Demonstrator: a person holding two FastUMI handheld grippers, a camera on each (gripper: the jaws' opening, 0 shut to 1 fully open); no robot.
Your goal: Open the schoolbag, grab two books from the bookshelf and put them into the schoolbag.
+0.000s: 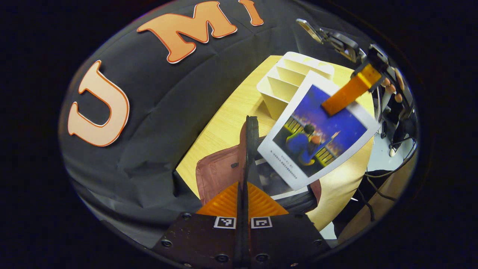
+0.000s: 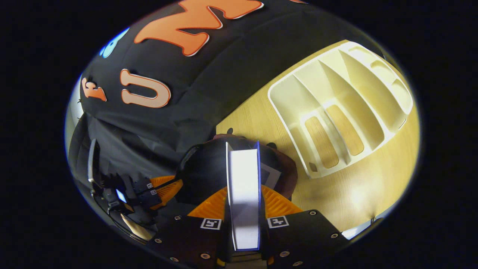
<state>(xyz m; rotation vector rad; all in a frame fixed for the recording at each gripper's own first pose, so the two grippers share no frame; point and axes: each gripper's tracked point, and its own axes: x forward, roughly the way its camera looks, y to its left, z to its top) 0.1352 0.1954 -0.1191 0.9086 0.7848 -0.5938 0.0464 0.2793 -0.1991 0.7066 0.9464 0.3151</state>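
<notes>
Nearest us, our left tongs are closed on the schoolbag's black edge strap, which runs straight ahead between the fingers. Our right tongs are clamped on a book, seen edge-on, held above the open schoolbag just ahead. Another book lies inside it. Beyond, right of the tongs, the bookshelf rests on the desk.
</notes>
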